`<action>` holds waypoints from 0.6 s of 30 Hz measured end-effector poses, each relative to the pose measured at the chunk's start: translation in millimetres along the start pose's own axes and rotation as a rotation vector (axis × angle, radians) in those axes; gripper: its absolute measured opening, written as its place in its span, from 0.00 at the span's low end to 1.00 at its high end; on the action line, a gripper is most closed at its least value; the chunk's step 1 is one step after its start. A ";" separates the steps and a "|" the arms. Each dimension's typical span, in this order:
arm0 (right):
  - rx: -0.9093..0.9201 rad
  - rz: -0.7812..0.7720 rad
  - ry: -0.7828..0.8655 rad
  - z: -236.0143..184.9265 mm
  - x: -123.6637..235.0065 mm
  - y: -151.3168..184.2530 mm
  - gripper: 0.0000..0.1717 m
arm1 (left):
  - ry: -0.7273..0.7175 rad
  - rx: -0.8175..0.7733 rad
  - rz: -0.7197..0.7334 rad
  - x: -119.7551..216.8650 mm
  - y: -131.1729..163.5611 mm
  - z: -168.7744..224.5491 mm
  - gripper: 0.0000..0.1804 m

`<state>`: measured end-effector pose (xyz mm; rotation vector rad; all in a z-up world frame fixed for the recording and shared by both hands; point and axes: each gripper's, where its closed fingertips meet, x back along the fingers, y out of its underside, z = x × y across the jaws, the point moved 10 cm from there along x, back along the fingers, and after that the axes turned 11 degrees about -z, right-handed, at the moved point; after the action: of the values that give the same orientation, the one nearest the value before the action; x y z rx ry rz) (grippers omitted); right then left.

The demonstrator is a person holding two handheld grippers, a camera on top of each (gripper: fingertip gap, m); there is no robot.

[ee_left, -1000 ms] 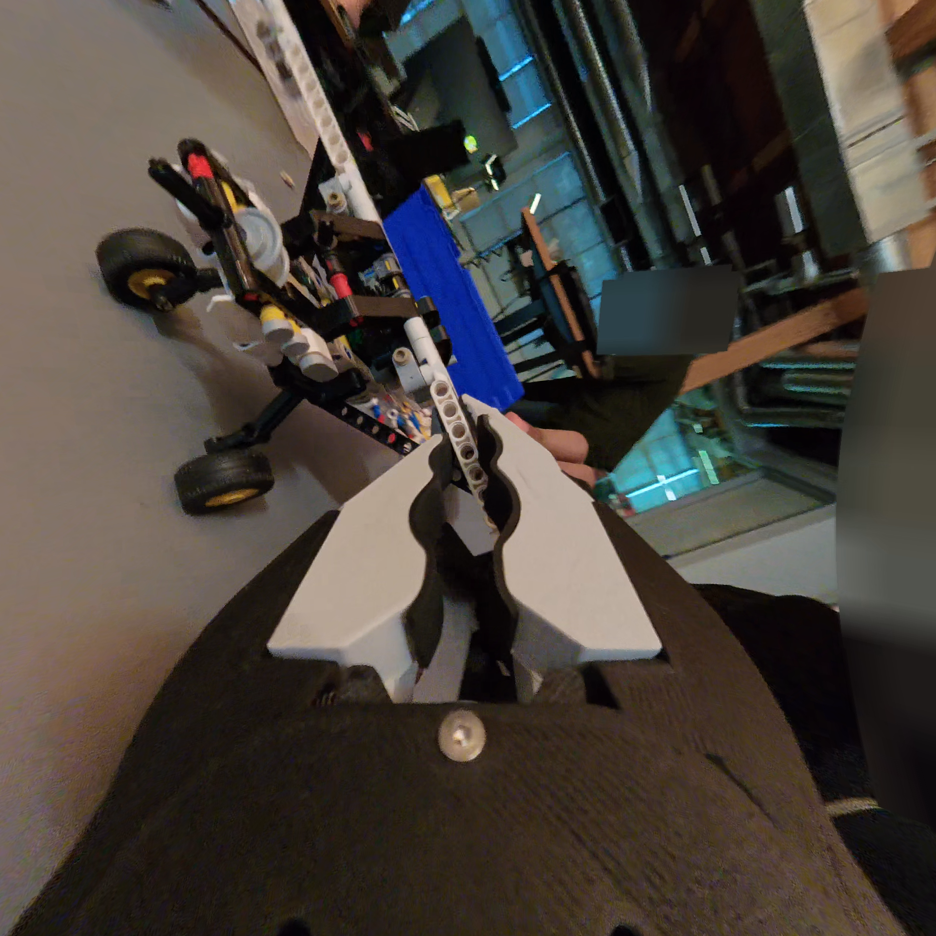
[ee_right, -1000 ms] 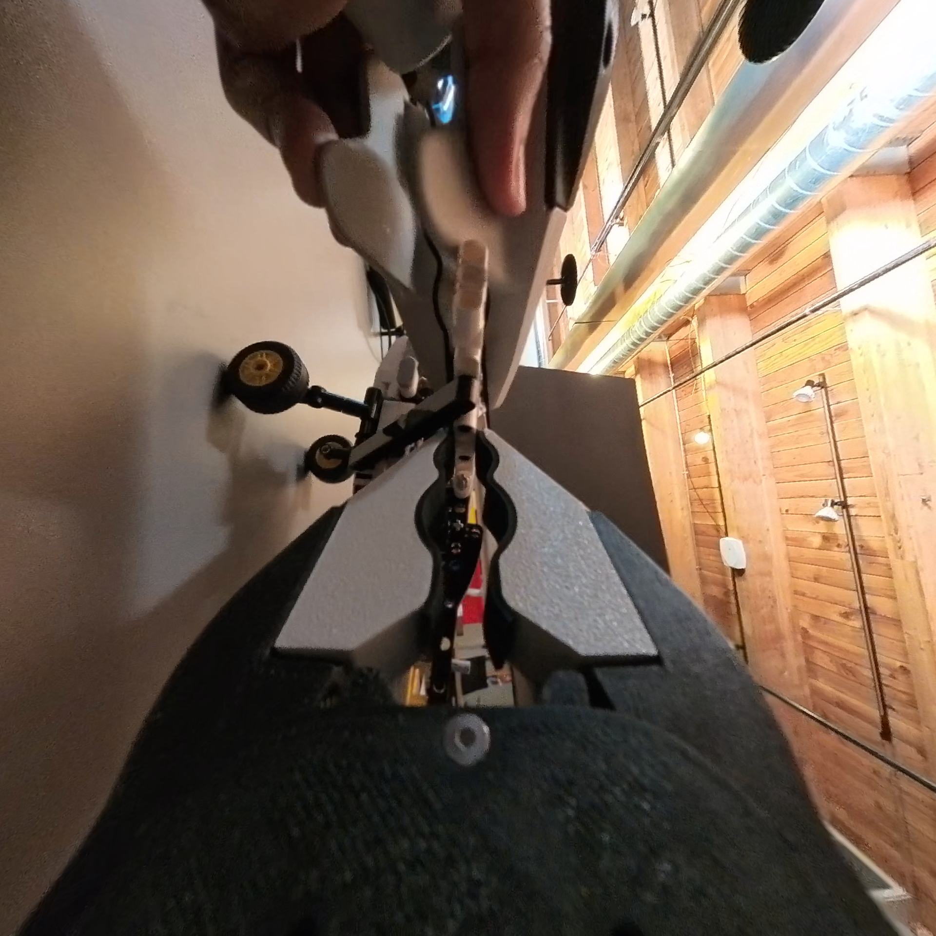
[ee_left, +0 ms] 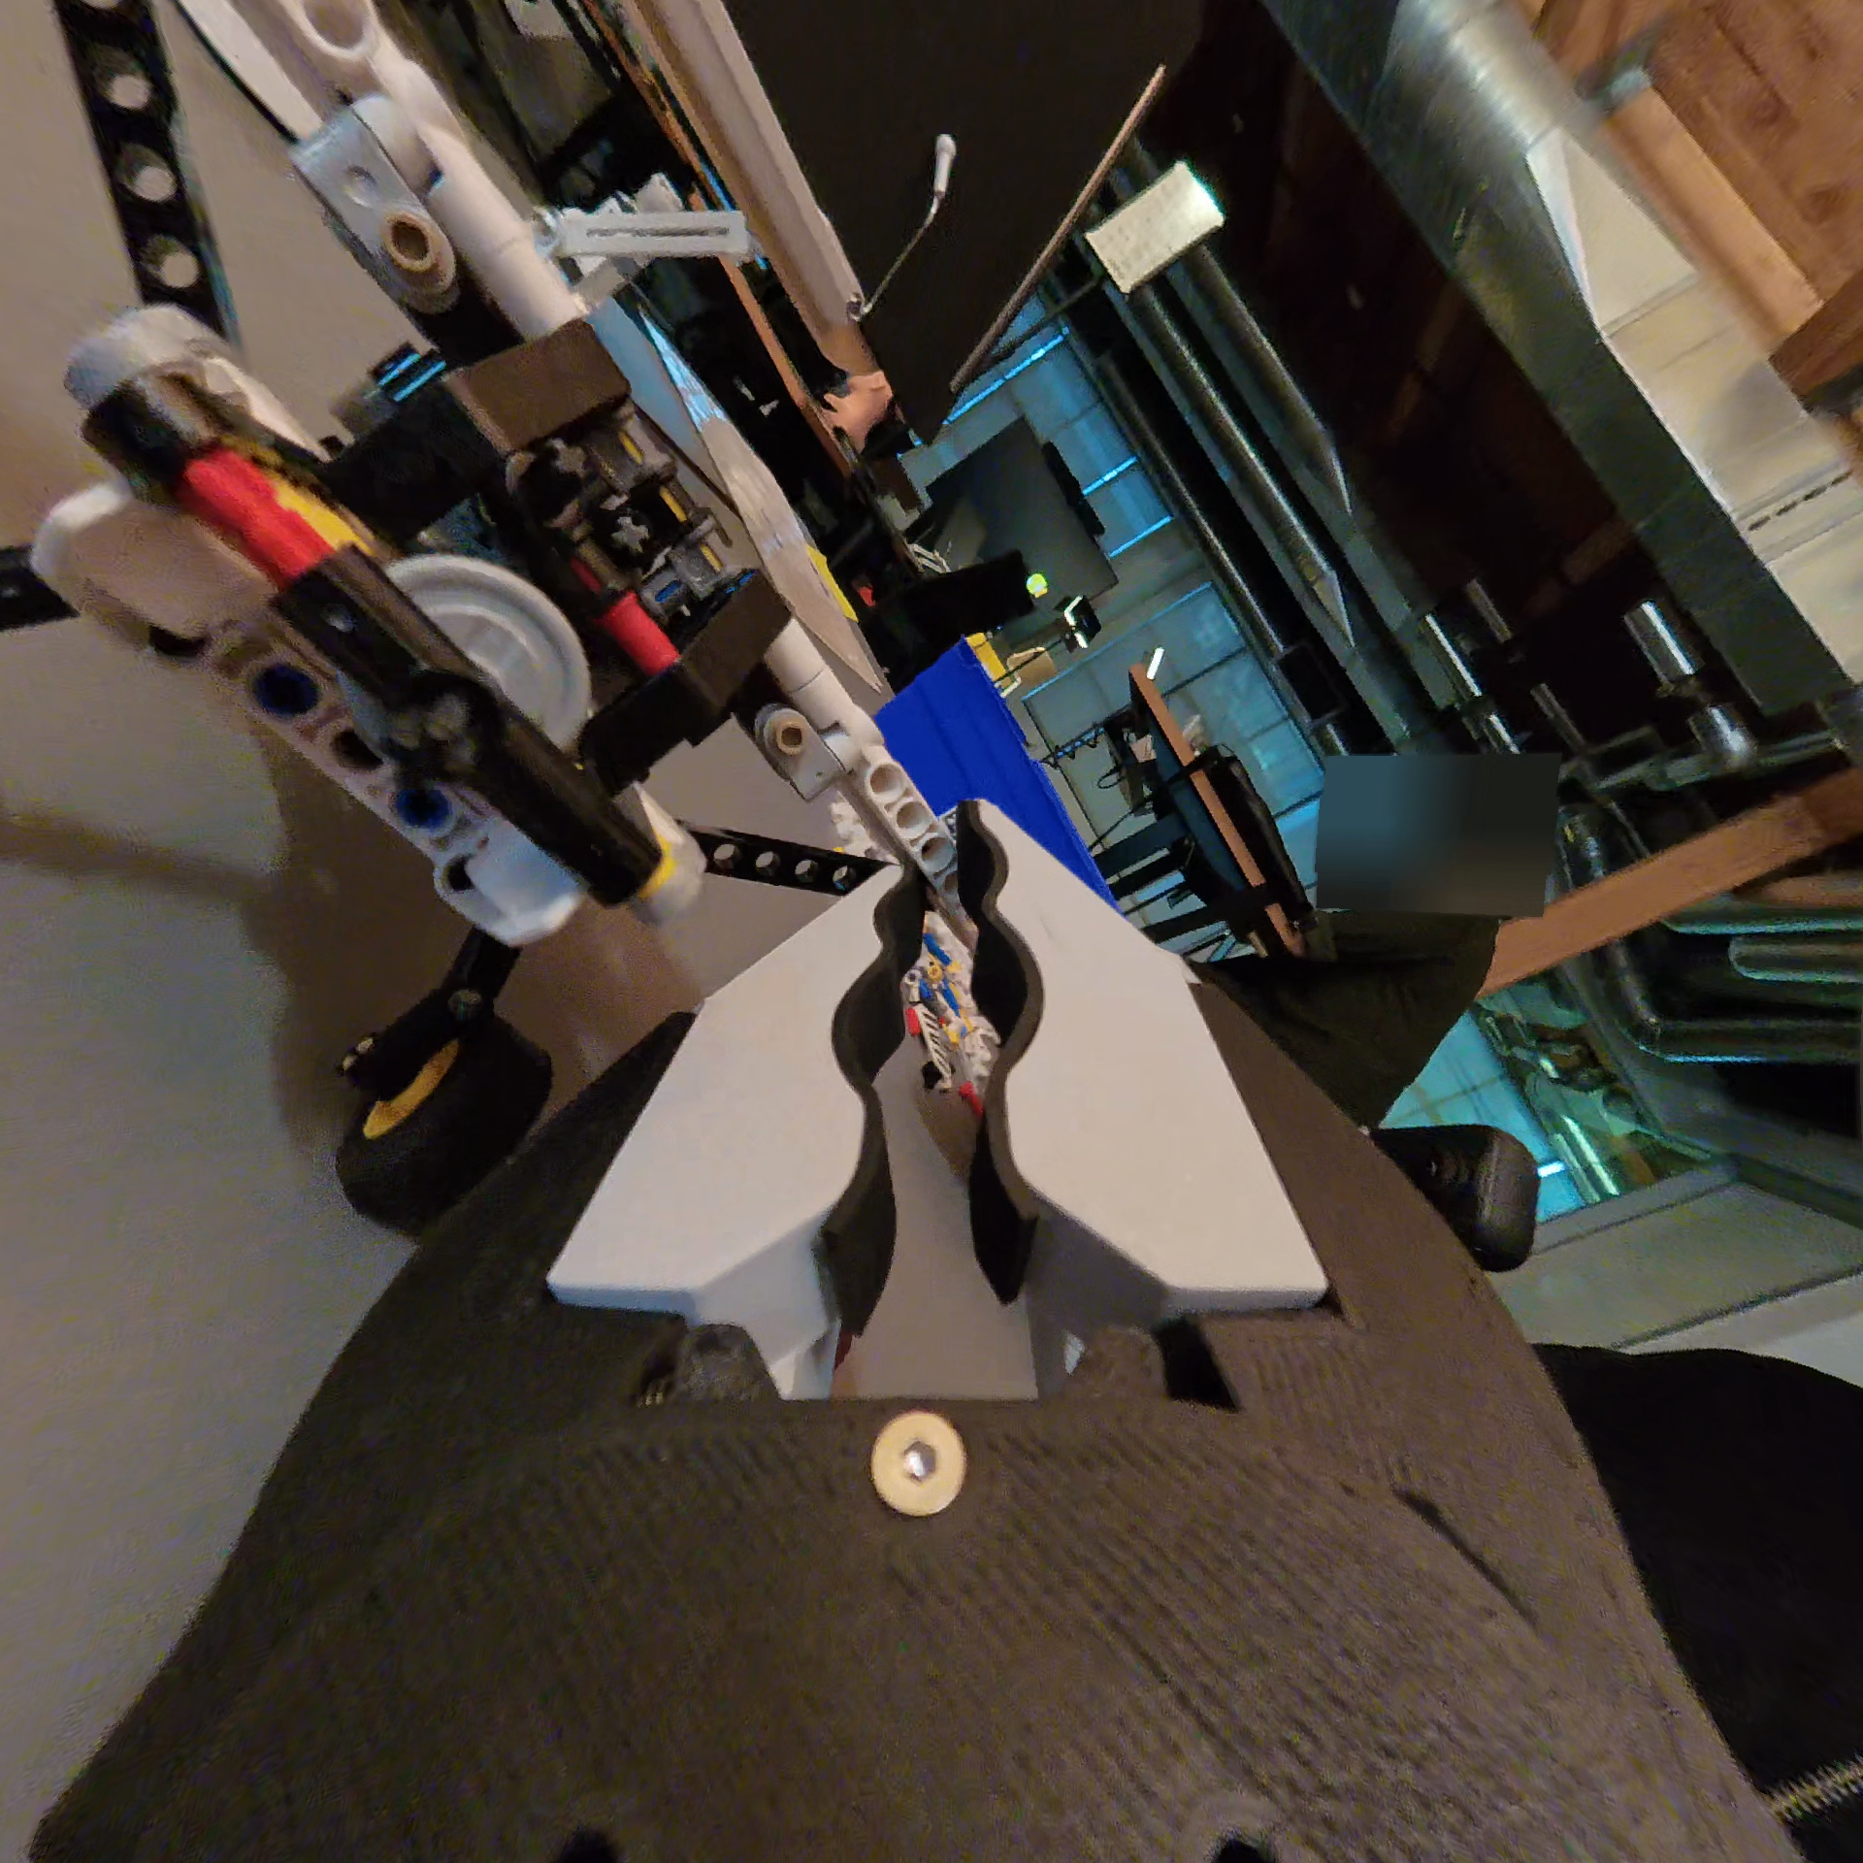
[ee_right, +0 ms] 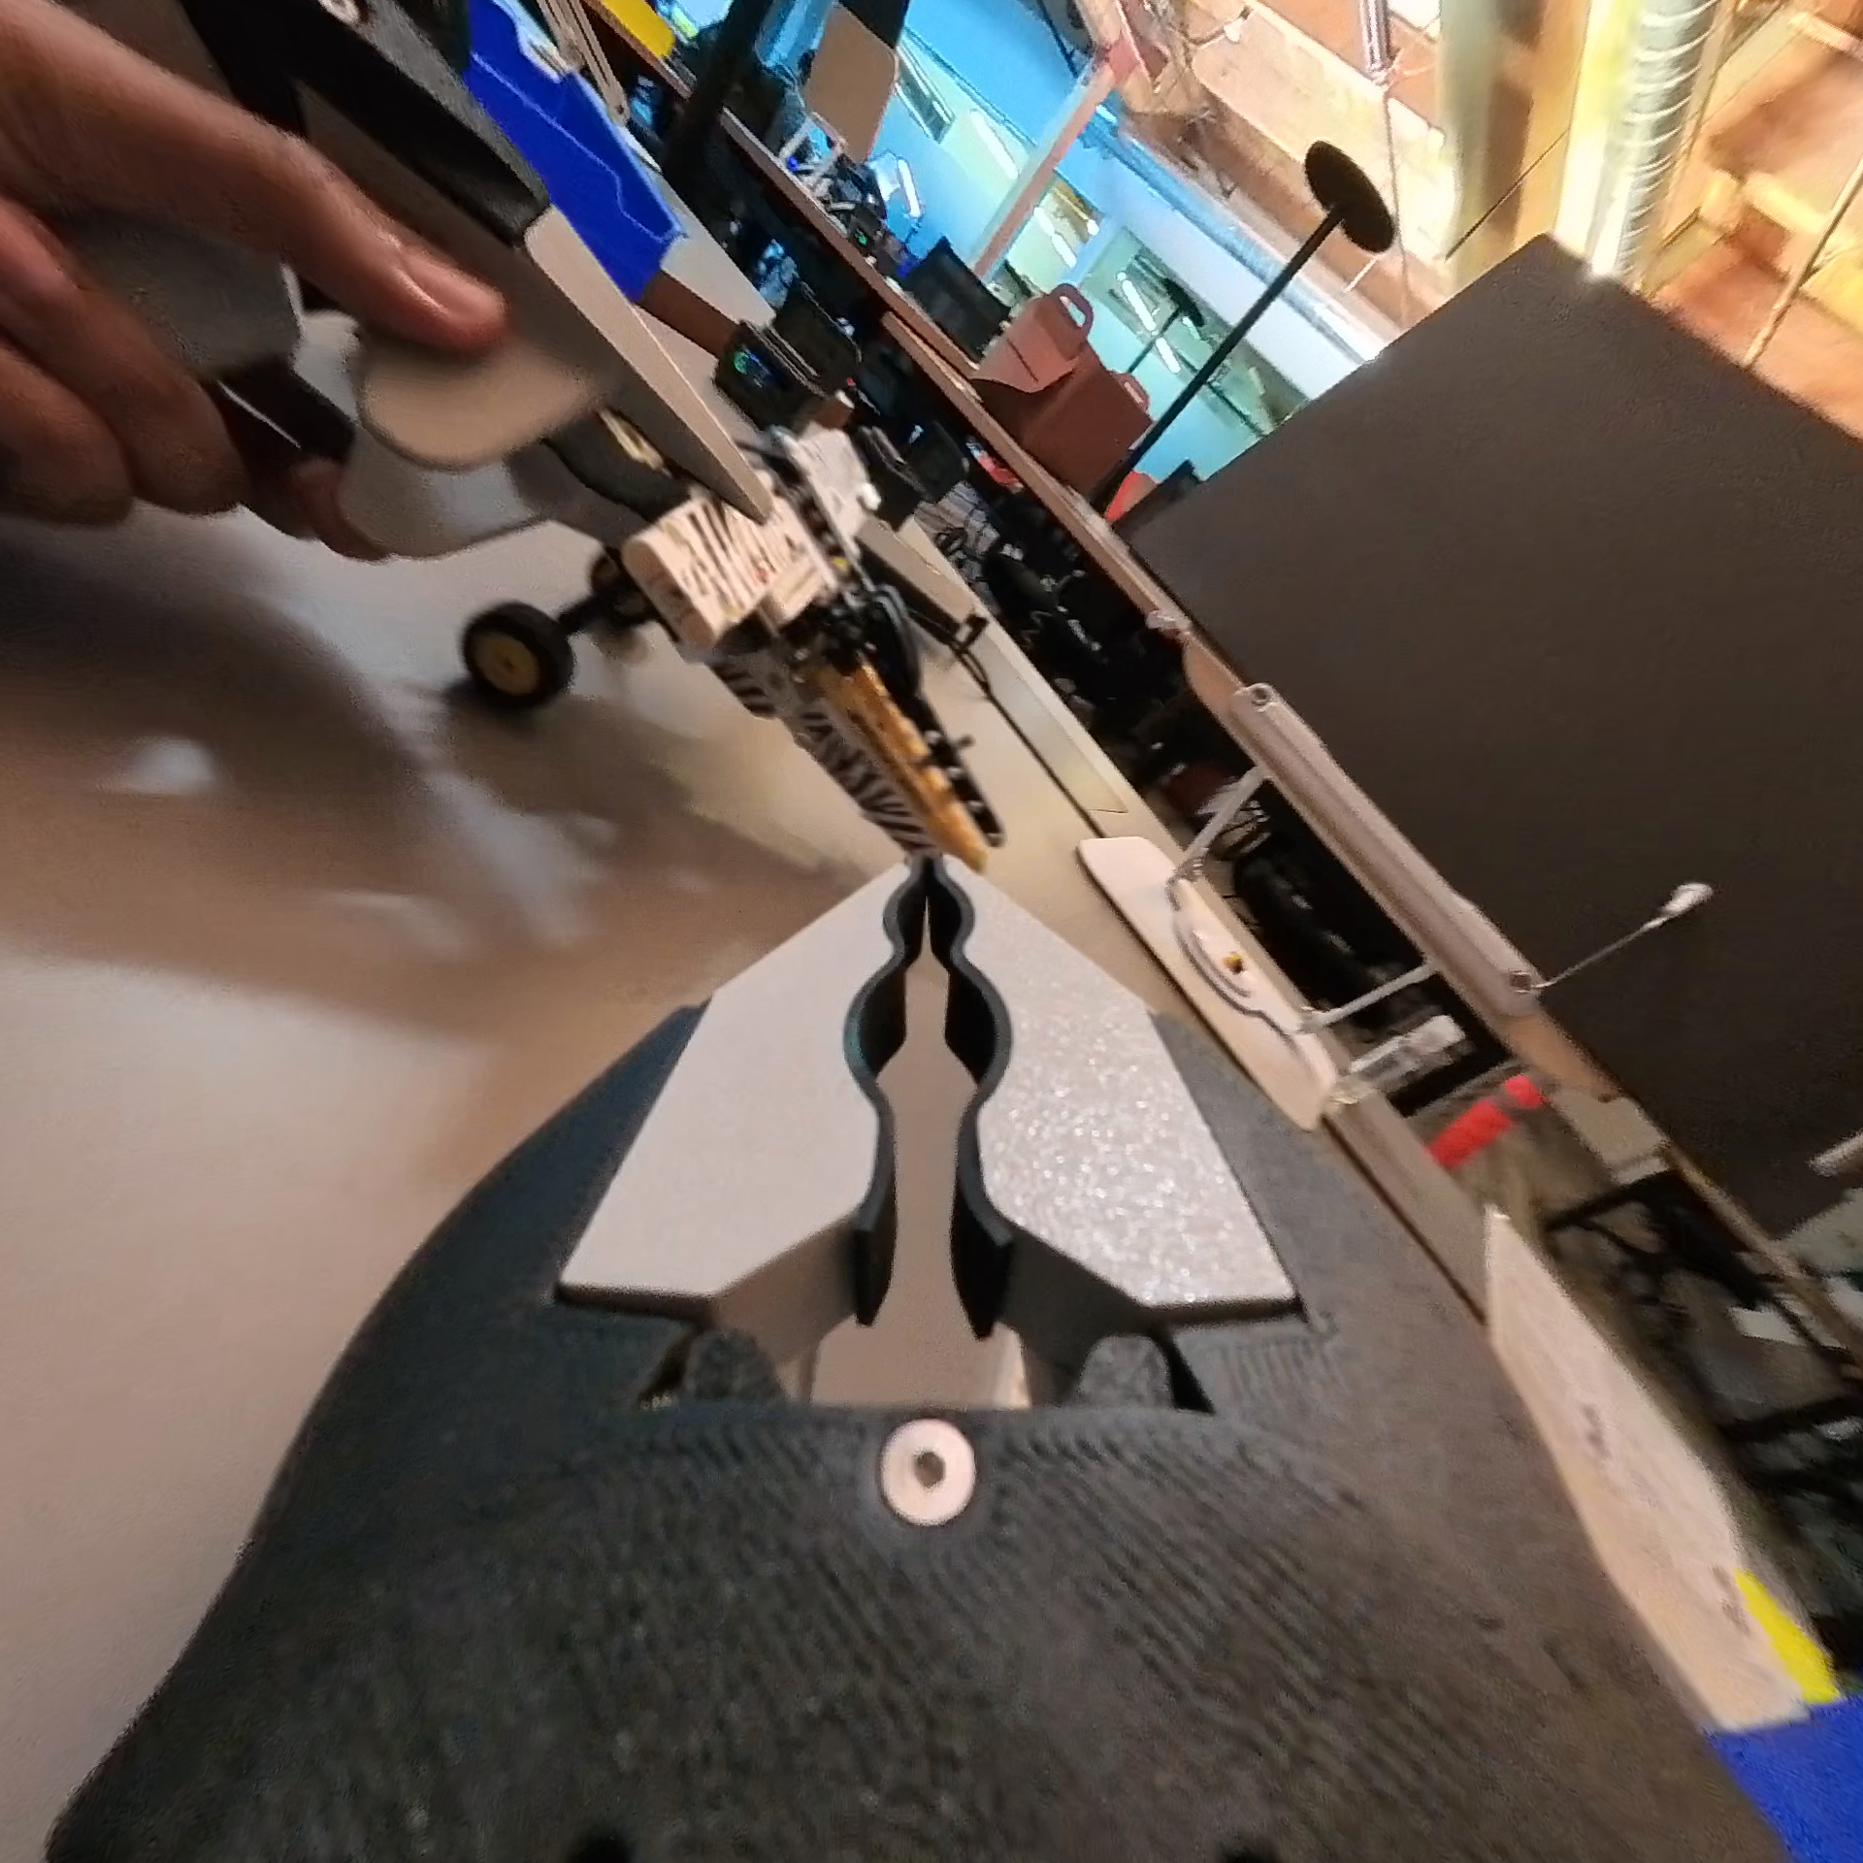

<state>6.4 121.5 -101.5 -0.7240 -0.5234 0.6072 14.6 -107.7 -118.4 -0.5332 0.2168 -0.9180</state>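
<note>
At centre frame in the left wrist view, the left gripper [ee_left: 943,857] is nearly closed, its tips pinching the end of a white holed beam [ee_left: 902,796] that belongs to the toy vehicle [ee_left: 423,645] filling the upper left. That narrow grip looks meant to steady the model, which sits tilted against the grey table [ee_left: 121,1008], one yellow-hubbed wheel [ee_left: 433,1099] low at left. In the right wrist view, the right gripper [ee_right: 927,877] is fully closed, pads meeting on nothing, just short of the model's striped, tan-tipped end [ee_right: 907,776]. A hand [ee_right: 181,333] works the other tool at upper left.
</note>
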 end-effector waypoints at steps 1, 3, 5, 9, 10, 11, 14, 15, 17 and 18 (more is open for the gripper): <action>-0.028 0.006 -0.024 -1.1 -1.1 -0.9 0.00 | 0.019 0.008 -0.002 -1.4 -0.2 0.2 0.04; -0.084 0.031 -0.057 -3.2 -2.0 -3.8 0.00 | 0.054 0.022 -0.005 -3.5 1.2 -0.2 0.03; -0.123 0.070 -0.083 -5.2 -2.0 -7.4 0.00 | 0.080 0.026 -0.008 -4.5 4.5 0.0 0.03; -0.219 0.163 -0.200 -13.3 -1.7 -14.6 0.00 | 0.126 0.027 -0.002 -2.4 10.1 0.1 0.03; -0.262 0.194 -0.235 -14.3 -2.0 -15.8 0.00 | 0.139 0.023 0.004 -1.6 11.2 -0.6 0.03; -0.314 0.224 -0.273 -15.1 -2.6 -17.1 0.01 | 0.149 0.016 0.014 -0.8 12.7 -1.4 0.03; -0.498 0.298 -0.386 -11.7 -5.5 -19.9 0.04 | 0.178 -0.002 0.035 1.3 15.0 -0.5 0.03; -0.557 0.317 -0.407 -9.1 -7.1 -19.8 0.04 | 0.187 -0.013 0.040 1.8 15.3 0.4 0.03; -0.630 0.329 -0.430 -4.1 -10.8 -17.6 0.07 | 0.177 -0.017 0.032 1.7 16.5 0.4 0.03; -0.643 0.325 -0.433 -2.8 -12.1 -16.4 0.09 | 0.172 -0.021 0.031 1.4 16.8 0.5 0.03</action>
<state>4.9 102.4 -94.0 -1.3124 -1.0376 0.9212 27.3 -100.3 -126.8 -0.4694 0.3896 -0.9325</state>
